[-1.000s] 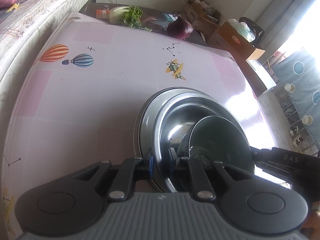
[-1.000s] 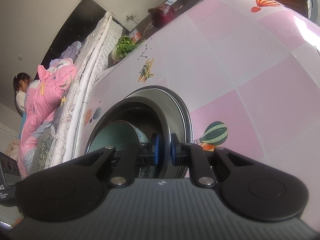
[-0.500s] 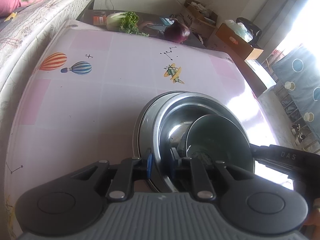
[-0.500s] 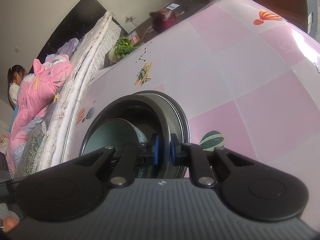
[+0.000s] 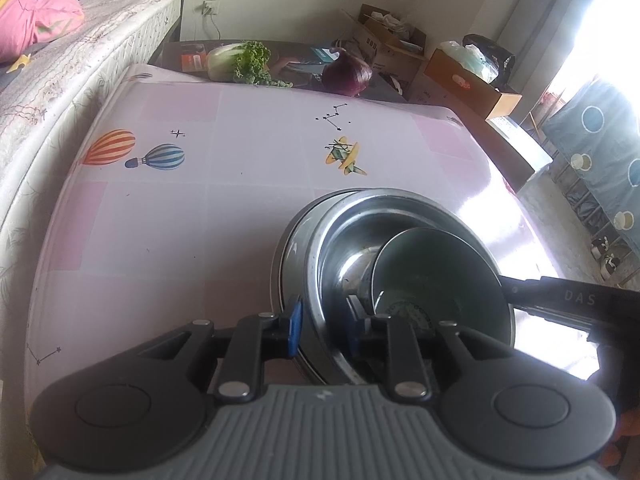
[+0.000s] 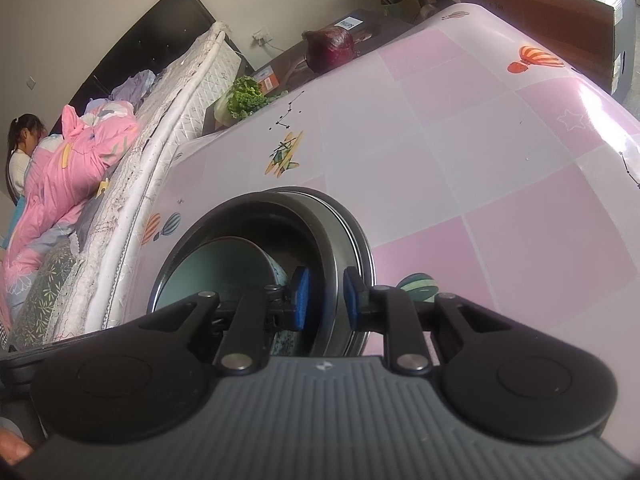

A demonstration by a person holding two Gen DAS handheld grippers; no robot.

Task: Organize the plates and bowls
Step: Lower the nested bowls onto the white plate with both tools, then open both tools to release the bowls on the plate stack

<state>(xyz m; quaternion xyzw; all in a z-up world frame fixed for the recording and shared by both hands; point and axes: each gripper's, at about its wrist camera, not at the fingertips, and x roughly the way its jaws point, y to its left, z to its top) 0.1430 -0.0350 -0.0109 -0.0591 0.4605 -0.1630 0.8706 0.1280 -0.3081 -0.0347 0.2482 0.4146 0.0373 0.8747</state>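
Since before, both our grippers, left (image 5: 319, 328) and right (image 6: 325, 299), opened their fingers around the steel bowl (image 5: 352, 236) rim, so stacking seems done.

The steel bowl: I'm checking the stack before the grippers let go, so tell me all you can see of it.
The steel bowl is shiny metal with a rolled rim, upright, nested on a wider steel plate on the pink table. A teal bowl leans inside it. The left gripper and the right gripper each straddle its rim, pads slightly apart.
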